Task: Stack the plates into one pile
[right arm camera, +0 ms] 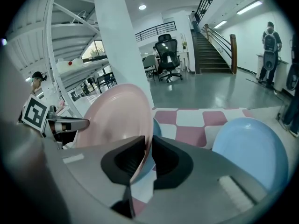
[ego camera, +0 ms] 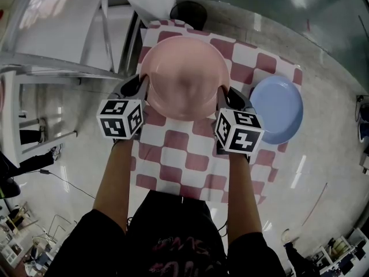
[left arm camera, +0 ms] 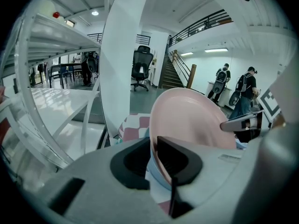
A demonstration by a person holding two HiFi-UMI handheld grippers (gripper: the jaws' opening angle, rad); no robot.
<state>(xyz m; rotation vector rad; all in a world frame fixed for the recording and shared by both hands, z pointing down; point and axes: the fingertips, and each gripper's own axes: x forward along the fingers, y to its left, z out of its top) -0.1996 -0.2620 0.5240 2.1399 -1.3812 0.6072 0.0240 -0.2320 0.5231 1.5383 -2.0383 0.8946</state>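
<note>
Two grippers hold one round pink plastic plate (ego camera: pixel 183 77) above the red-and-white checked cloth (ego camera: pixel 190 154). The left gripper (ego camera: pixel 140 87) has its jaws pinching the plate's left rim, and the right gripper (ego camera: pixel 225 95) pinches the right rim. A round light-blue plate (ego camera: pixel 278 108) lies at the cloth's right edge.

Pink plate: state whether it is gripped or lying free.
Gripped: the pink plate has opposite rims pinched in the left gripper and the right gripper.
</note>
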